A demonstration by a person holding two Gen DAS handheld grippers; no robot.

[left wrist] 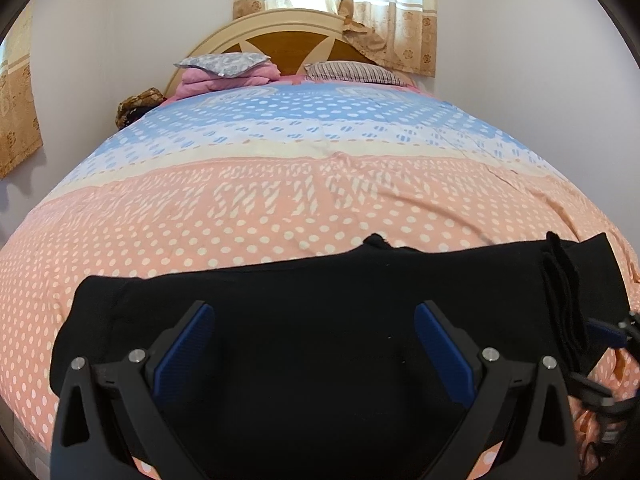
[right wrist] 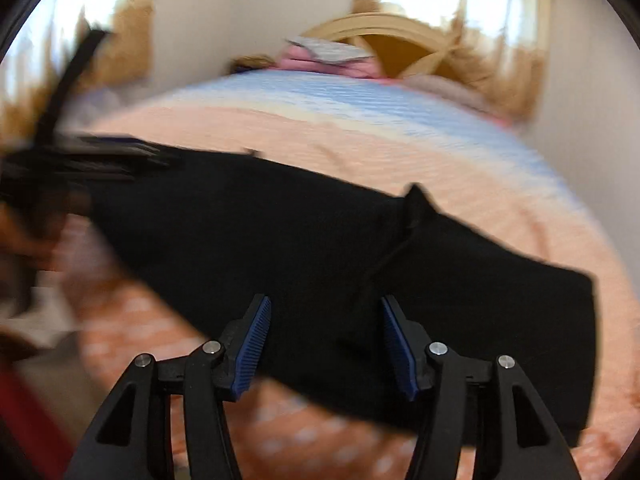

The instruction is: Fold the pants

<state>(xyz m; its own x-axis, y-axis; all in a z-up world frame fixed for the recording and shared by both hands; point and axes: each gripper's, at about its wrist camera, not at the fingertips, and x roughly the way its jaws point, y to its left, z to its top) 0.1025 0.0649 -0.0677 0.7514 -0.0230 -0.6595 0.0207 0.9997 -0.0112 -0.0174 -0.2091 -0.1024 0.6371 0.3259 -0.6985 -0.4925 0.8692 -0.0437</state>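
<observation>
Black pants (left wrist: pixel 312 292) lie flat across the near part of the bed, folded lengthwise, with a layered fold edge at the right (left wrist: pixel 560 292). My left gripper (left wrist: pixel 314 312) is open and empty, just above the pants' middle. The right wrist view is motion-blurred. There the pants (right wrist: pixel 280 232) stretch from left to right, with a raised crease (right wrist: pixel 412 208) near the middle. My right gripper (right wrist: pixel 326 304) is open and empty above the pants' near edge. It also shows in the left wrist view (left wrist: pixel 616 332) at the pants' right end.
The bed has a pink, cream and blue dotted cover (left wrist: pixel 280 184). Pillows and a pink folded blanket (left wrist: pixel 228 72) lie by the wooden headboard (left wrist: pixel 288 36). Curtains (left wrist: pixel 384 12) hang behind. A wall stands at each side of the bed.
</observation>
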